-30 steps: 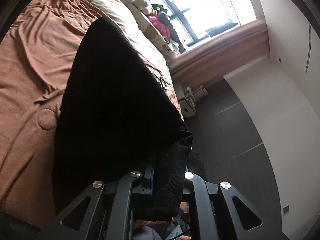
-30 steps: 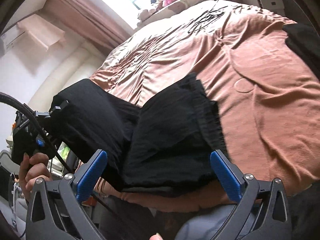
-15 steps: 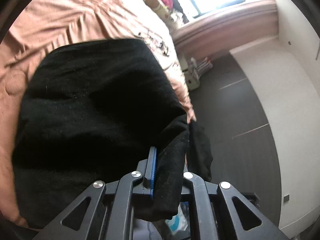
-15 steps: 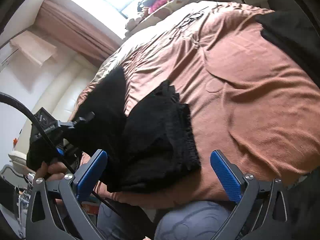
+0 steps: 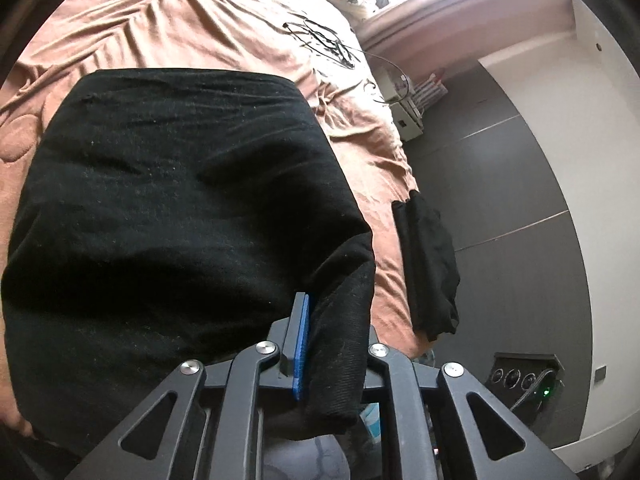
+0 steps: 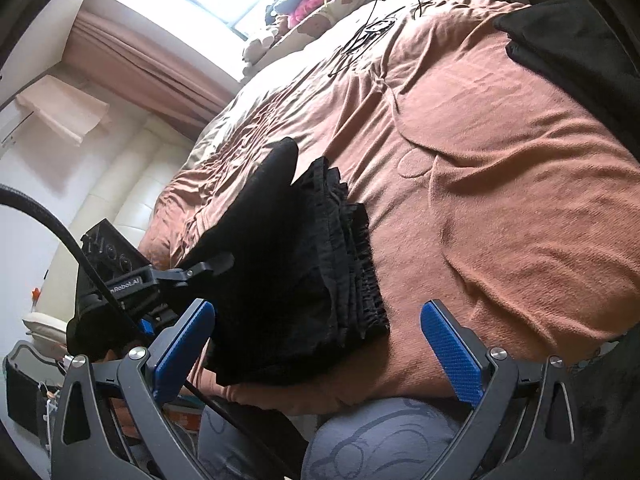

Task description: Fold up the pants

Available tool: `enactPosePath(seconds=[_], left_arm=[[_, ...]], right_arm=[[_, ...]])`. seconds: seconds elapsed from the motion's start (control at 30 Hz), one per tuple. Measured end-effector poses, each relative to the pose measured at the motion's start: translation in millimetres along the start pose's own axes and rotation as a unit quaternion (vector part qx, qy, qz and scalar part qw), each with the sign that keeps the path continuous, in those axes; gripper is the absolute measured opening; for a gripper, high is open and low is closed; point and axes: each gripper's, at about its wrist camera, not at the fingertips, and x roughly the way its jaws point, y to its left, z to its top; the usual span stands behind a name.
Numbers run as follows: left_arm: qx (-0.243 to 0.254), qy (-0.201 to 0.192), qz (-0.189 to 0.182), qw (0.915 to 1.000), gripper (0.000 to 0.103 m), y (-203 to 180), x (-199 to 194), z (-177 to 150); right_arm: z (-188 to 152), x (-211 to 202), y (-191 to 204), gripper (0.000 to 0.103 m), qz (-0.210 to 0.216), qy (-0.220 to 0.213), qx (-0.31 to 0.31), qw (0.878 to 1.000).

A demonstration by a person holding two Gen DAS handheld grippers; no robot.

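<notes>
The black pants (image 5: 180,200) lie folded on the brown bed cover (image 5: 200,20), filling most of the left wrist view. My left gripper (image 5: 334,332) pinches their near right corner; its jaws are opening with the cloth still between them, and the right finger is hidden under the fabric. In the right wrist view the pants (image 6: 304,264) form a stack with the gathered waistband on its right side. The left gripper (image 6: 216,262) sits at the stack's left edge. My right gripper (image 6: 316,312) stands wide open just short of the stack, nothing between its blue pads (image 6: 452,348).
Another black garment (image 5: 428,272) hangs over the bed's right edge, also seen at the right wrist view's top right (image 6: 568,40). Black cables (image 5: 324,40) lie on the far cover. A power strip (image 5: 528,376) sits on the dark floor. A knee (image 6: 380,440) in grey cloth is below the grippers.
My left gripper moved forward and down with the held corner, and the raised black fold came down flat on the bed. The right gripper stayed open and shifted a little.
</notes>
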Motion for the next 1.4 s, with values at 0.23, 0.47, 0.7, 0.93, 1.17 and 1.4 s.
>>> enactPosePath(seconds=[0.23, 0.47, 0.7, 0.93, 1.17, 1.4], left_arm=[[-0.013, -0.023, -0.028, 0.9992, 0.061, 18, -29, 4], [-0.042, -0.041, -0.003, 0.9983, 0.061, 56, -56, 9], [-0.055, -0.055, 0.03, 0.9965, 0.061, 90, -87, 0], [-0.075, -0.069, 0.059, 0.9931, 0.061, 123, -108, -9], [-0.101, -0.059, 0.09, 0.989, 0.06, 153, -104, -18], [-0.122, -0.039, 0.085, 0.9881, 0.058, 173, -92, -29]], right_arm=[[1, 9, 1, 0.103, 0.012, 0.002, 0.006, 1.0], [2, 30, 9, 0.103, 0.011, 0.017, 0.003, 1.0], [0, 57, 14, 0.074, -0.001, 0.048, 0.004, 0.999], [-4, 83, 25, 0.03, -0.02, 0.073, -0.014, 0.997], [-2, 81, 37, 0.006, -0.03, 0.055, -0.042, 0.997], [-17, 67, 21, 0.004, -0.045, 0.05, -0.014, 0.998]])
